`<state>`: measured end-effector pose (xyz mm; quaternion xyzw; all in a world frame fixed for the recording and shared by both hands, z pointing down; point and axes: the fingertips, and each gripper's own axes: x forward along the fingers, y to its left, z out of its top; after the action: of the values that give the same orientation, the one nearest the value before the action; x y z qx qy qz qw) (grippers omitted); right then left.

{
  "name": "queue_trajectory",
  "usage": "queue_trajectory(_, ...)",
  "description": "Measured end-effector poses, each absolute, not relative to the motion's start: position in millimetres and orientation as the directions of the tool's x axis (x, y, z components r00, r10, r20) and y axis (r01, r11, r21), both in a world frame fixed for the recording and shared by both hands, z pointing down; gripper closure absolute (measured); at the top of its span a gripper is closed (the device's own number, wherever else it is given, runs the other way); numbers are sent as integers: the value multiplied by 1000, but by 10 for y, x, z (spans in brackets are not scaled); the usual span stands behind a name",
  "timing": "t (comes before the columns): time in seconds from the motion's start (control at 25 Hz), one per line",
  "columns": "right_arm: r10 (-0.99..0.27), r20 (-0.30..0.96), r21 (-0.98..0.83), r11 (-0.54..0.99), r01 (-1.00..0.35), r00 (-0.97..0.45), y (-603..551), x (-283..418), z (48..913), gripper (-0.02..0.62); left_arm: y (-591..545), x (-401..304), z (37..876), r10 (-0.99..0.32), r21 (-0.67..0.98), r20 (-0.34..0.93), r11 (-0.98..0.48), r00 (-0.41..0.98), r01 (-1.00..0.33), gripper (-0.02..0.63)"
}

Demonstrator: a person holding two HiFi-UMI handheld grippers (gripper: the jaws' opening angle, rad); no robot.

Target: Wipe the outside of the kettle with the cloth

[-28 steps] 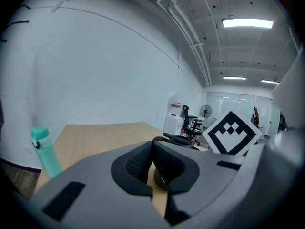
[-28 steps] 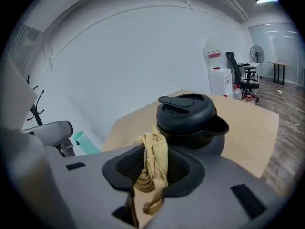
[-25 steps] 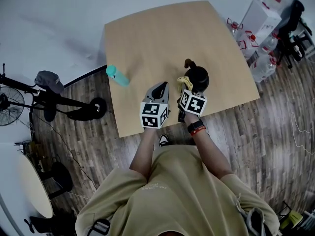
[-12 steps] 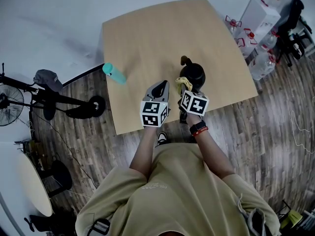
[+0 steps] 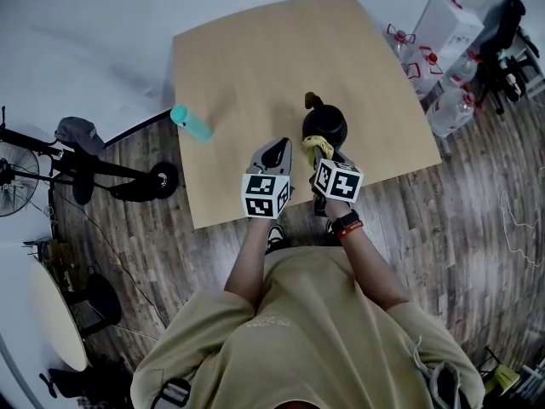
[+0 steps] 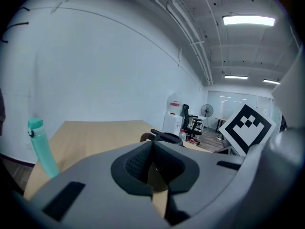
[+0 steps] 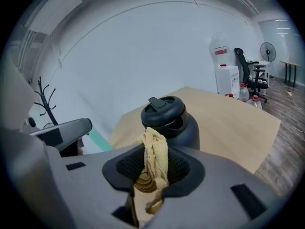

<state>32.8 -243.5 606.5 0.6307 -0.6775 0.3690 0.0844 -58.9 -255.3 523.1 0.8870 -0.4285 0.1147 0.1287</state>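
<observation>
A black kettle [image 5: 324, 123] with a lid and a spout stands on the tan table [image 5: 255, 66], near its front edge. My right gripper [image 5: 323, 152] is shut on a yellow cloth [image 5: 318, 145], which lies against the kettle's near side. In the right gripper view the cloth [image 7: 155, 157] hangs bunched between the pads, with the kettle [image 7: 169, 119] just behind it. My left gripper [image 5: 276, 152] hovers over the table to the left of the kettle, shut on nothing. From the left gripper [image 6: 152, 146] view, the kettle [image 6: 164, 137] shows just past the jaws.
A teal bottle [image 5: 191, 123] lies at the table's left edge and shows as well in the left gripper view [image 6: 42, 148]. Water jugs [image 5: 451, 109] and a dispenser [image 5: 451, 24] stand on the floor at the right, with a fan stand [image 5: 85, 173] at the left.
The cloth in my right gripper has shifted from the kettle's left flank toward its near side. The left gripper has hardly moved. The head view has drifted a little.
</observation>
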Motion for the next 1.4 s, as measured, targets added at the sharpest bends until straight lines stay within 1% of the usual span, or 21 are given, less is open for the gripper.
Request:
queue_trajectory(0.48, -784, 593, -342, -39, -939, -183, -2247, 766, 6096, 474, -2382, -170, 5272, -729, 124, 319, -601, 605, -790, 581)
queue_trajectory(0.64, -786, 595, -298, -21, -954, -168, -2236, 915, 6092, 474, -2361, -42, 5274, -729, 118, 324, -601, 603, -791, 581)
queue_trajectory(1.08, -807, 577, -223, -10, -975, -124, -2446, 1391, 6094, 476, -2402, 167, 5352, -738, 107, 349, -581, 577, -807, 581)
queue_trajectory(1.4, -822, 562, -112, 31, -993, -89, -2676, 1608, 6096, 477, -2449, 143, 5384, -758, 92, 365, -549, 541, -831, 581)
